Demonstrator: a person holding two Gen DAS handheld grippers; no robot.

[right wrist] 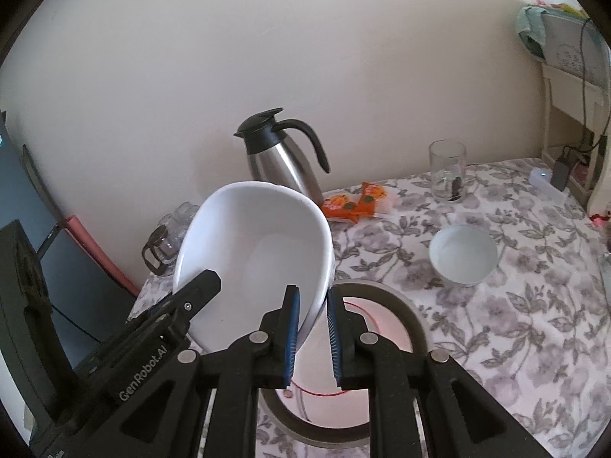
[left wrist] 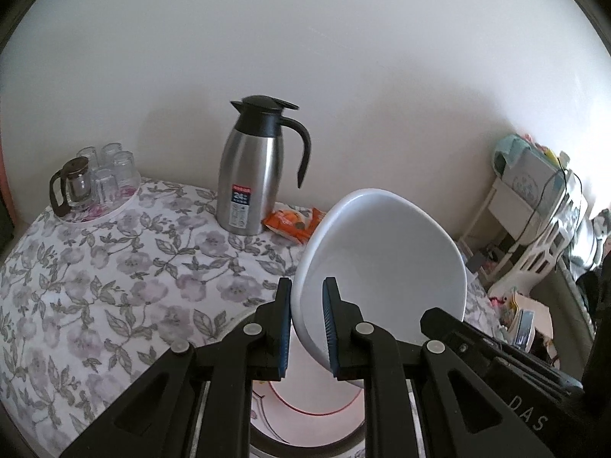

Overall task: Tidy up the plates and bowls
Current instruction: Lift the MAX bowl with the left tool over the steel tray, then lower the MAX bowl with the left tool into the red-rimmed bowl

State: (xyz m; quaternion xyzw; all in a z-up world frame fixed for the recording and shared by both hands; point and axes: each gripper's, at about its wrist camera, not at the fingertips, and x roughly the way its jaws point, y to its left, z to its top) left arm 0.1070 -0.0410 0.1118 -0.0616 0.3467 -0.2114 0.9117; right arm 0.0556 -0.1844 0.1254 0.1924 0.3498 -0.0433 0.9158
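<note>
Holding large white bowl (left wrist: 382,267) aloft, tilted, above red-rimmed plate (right wrist: 385,328): left gripper (left wrist: 307,328) and right gripper (right wrist: 312,334) each pinch opposite rims. Small bowl (right wrist: 463,253) sits apart on table (right wrist: 515,324), unstacked.

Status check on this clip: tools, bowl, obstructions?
Left tool and right tool both shut on large white ceramic bowl, opposite rims. Bowl tilted above grey-rimmed plate. Path clear.

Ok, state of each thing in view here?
Large white bowl: lifted, tilted, gripped at both rims.
Left gripper: jaws shut on its rim.
Right gripper: jaws shut on its rim.
Plate: flat on table, beneath bowl.
Small bowl: upright, empty.
Thermos jug: upright, lid closed.
Glass: upright.
</note>
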